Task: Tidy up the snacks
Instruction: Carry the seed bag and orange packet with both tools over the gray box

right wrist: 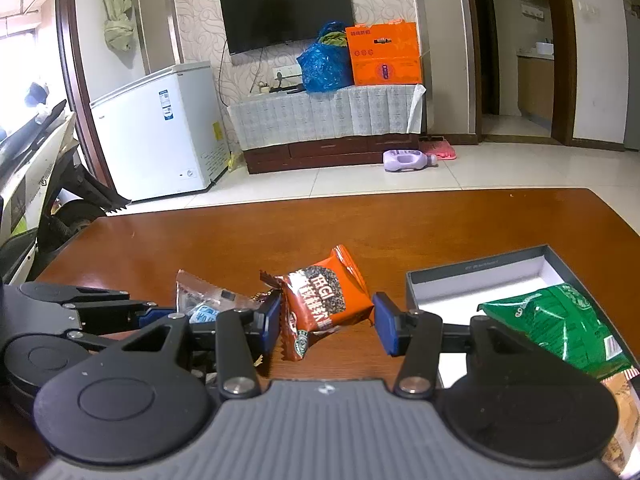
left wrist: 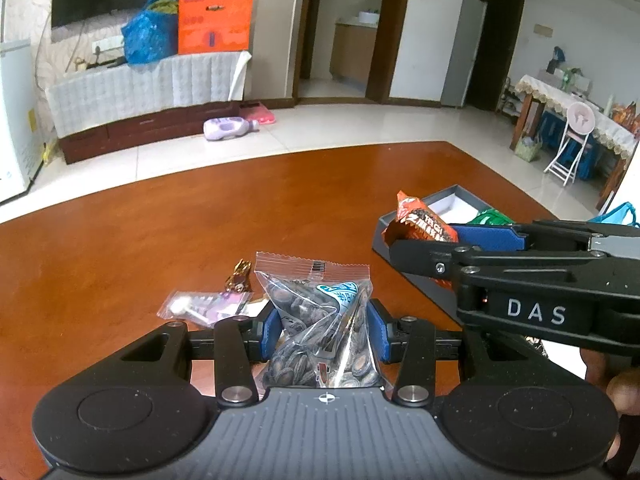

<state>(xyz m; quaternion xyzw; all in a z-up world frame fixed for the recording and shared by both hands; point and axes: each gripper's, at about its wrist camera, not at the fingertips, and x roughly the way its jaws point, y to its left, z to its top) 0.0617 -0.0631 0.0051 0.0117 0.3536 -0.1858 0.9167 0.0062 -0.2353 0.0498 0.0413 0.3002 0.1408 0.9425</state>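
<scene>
My left gripper (left wrist: 325, 326) is shut on a clear bag of sunflower seeds (left wrist: 320, 312), held just above the brown table (left wrist: 160, 240). My right gripper (right wrist: 326, 320) is shut on an orange snack packet (right wrist: 326, 294), which also shows in the left wrist view (left wrist: 420, 222), held near the near-left corner of a grey box (right wrist: 520, 264). The box holds a green snack bag (right wrist: 560, 324). The left gripper shows at the left of the right wrist view (right wrist: 168, 312).
A small clear purple packet (left wrist: 204, 306) and a brown-gold wrapped sweet (left wrist: 239, 276) lie on the table ahead of the left gripper. A brown coffee sachet (right wrist: 296, 338) lies under the orange packet. The table's far edge drops to a tiled floor.
</scene>
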